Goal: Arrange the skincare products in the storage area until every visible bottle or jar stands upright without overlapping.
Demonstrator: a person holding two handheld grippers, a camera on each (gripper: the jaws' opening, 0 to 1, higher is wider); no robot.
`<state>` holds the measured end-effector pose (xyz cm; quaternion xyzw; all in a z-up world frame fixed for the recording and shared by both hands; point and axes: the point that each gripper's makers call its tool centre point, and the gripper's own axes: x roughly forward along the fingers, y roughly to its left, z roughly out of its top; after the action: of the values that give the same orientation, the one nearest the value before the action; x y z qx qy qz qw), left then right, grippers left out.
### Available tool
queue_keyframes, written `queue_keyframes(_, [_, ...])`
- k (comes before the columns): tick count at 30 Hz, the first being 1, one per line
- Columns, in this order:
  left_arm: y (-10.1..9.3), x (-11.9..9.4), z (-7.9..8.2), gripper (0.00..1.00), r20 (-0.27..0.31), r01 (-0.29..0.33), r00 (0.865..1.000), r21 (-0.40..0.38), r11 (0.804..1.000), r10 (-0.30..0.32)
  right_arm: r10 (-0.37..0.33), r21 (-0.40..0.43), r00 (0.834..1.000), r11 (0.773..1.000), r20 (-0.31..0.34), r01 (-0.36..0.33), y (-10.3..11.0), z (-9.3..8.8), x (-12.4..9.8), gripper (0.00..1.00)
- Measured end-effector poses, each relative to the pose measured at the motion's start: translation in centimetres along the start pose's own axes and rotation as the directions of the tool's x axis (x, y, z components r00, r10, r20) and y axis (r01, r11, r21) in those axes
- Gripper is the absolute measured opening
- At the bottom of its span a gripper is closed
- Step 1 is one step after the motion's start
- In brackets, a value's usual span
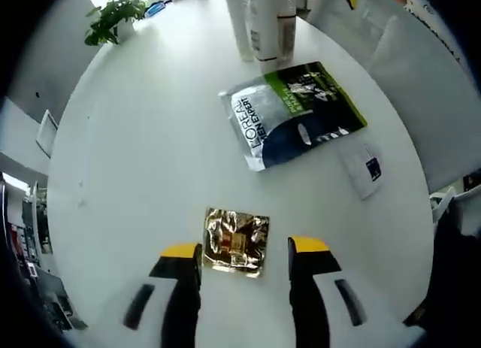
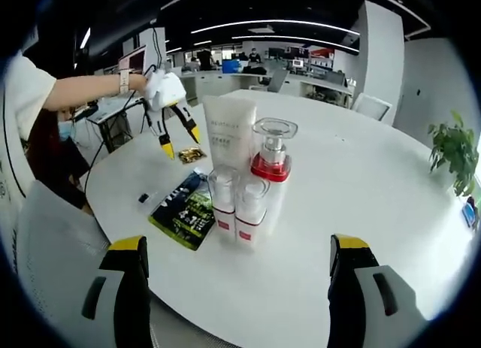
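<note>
Left gripper (image 1: 244, 252): jaws apart, low centre of left gripper view, straddling gold foil sachet (image 1: 236, 241) flat on white desk (image 1: 143, 160). Green-black pouch (image 1: 291, 113) flat, upper right. Right gripper (image 2: 237, 254): jaws wide apart, nothing between. Bottle cluster (image 2: 248, 179) upright mid-frame: white tube (image 2: 228, 130), red-collared pump bottle (image 2: 271, 158), two clear-capped bottles (image 2: 237, 201) touching. Potted plant (image 2: 453, 149) at right edge.

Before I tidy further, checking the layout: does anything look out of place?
Yes: the green-and-black sachet pack and the small gold foil packet lie flat on the white round table, apart from the upright bottle cluster.
</note>
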<state>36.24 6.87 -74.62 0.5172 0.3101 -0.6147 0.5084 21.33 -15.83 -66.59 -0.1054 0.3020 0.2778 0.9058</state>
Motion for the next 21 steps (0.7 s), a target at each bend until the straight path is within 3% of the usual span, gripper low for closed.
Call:
queue_keyframes(15, [-0.7, 1.1, 1.3, 0.42, -0.007, 0.08, 0.997, 0.004, 0.997, -0.08, -0.017, 0.028, 1.0, 0.999, -0.003, 0.017, -0.6, -0.4, -0.5, 1.0])
queue_keyframes(17, [-0.6, 1.4, 0.7, 0.41, -0.003, 0.117, 0.993, -0.003, 0.993, -0.117, -0.017, 0.037, 1.0, 0.999, 0.006, 0.017, -0.6, -0.2, -0.6, 1.0])
queue_keyframes(21, [-0.3, 1.7, 0.2, 0.4, -0.008, 0.123, 0.992, 0.001, 0.992, -0.123, -0.019, 0.042, 1.0, 0.999, 0.013, 0.018, -0.5, -0.1, -0.5, 1.0])
